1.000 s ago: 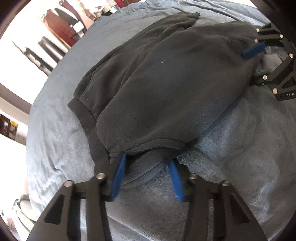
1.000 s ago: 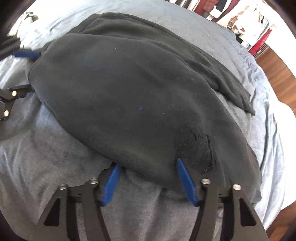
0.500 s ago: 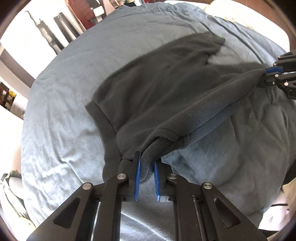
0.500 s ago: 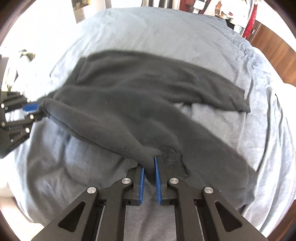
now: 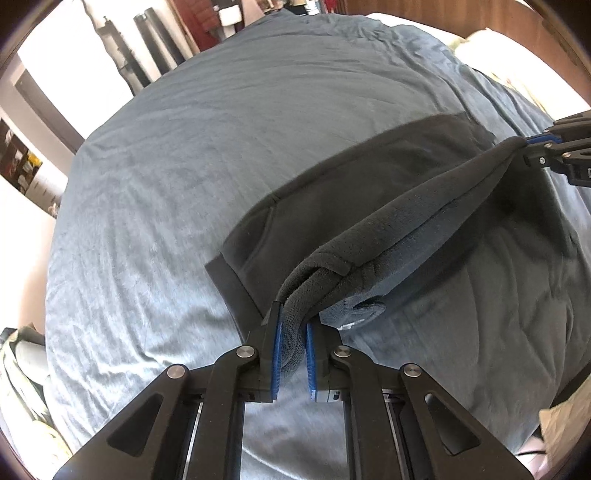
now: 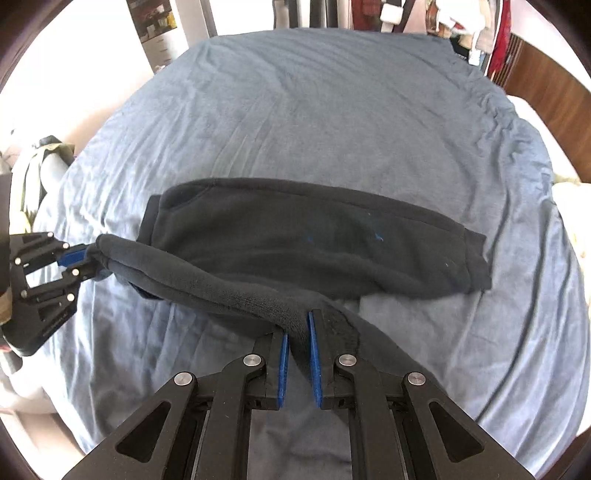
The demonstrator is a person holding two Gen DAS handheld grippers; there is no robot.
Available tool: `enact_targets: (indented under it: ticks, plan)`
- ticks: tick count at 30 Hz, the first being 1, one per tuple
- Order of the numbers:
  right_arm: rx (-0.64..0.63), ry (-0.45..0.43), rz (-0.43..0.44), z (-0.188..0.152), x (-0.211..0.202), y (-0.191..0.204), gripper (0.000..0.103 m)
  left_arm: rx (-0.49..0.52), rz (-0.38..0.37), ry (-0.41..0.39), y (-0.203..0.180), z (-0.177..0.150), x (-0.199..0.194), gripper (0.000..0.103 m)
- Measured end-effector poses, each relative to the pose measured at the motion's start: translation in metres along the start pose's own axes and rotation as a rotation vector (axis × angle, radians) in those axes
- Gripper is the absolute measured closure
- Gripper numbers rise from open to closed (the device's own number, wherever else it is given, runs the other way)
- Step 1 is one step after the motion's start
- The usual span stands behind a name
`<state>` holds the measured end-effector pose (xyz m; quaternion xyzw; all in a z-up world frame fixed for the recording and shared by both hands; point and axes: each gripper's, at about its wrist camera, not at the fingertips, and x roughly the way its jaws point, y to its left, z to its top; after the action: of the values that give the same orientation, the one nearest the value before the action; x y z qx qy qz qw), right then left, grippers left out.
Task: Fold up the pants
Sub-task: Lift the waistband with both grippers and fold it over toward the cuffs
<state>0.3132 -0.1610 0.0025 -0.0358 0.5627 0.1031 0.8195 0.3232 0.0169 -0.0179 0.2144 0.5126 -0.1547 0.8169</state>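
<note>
Both jaws have just been closing on cloth: the left hand-held gripper (image 5: pixel 293 345) and the right hand-held gripper (image 6: pixel 298 345) are each now clamping a bunched edge of the black pants (image 6: pixel 303 236), where a second ago they were standing open around it. That near edge is now hanging lifted and stretched between them, while the rest is lying flat across the middle of the bed (image 6: pixel 332 103). This is likely starting a fold toward the far edge. Nothing on the bed is blocking it; clutter (image 6: pixel 461 22) is sitting beyond the far edge.

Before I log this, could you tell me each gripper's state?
Left gripper: shut on the pants.
Right gripper: shut on the pants.
</note>
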Motion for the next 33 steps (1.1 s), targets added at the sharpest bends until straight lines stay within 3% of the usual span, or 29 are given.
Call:
enact_targets:
  ticks: [18,33]
  plan:
    - [-0.055,0.081,0.041,0.107,0.107,-0.043,0.092,-0.046,0.009,0.026,0.048,0.063,0.089,0.091]
    - [-0.019,0.148,0.059,0.128,0.181,-0.054,0.092,-0.080,-0.011,0.085,0.061,0.075,0.147,0.087]
